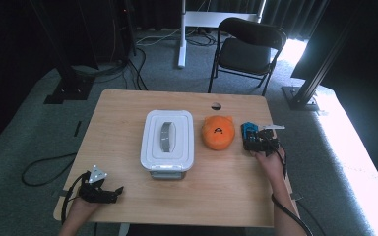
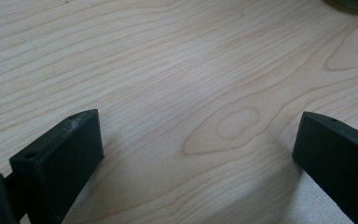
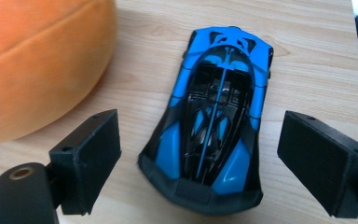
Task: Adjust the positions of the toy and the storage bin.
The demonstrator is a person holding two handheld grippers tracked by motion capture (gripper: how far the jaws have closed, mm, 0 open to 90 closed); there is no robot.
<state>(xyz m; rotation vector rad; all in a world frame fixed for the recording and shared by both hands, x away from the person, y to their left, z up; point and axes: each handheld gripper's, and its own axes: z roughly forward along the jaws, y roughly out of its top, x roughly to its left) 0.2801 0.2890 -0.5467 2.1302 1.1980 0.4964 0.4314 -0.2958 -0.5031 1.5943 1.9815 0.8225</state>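
Starting with the room — grey carpet, a black chair beyond the wooden table — I come down to what matters. A white lidded box sits mid-table, an orange cushion just right of it, and right again the blue toy car. My right tool is spread wide, jaws either side of the car's tail, its length running straight away from me. My left tool — also spread — rests far off at the near left corner.

One toy car, one orange cushion, one lidded box.
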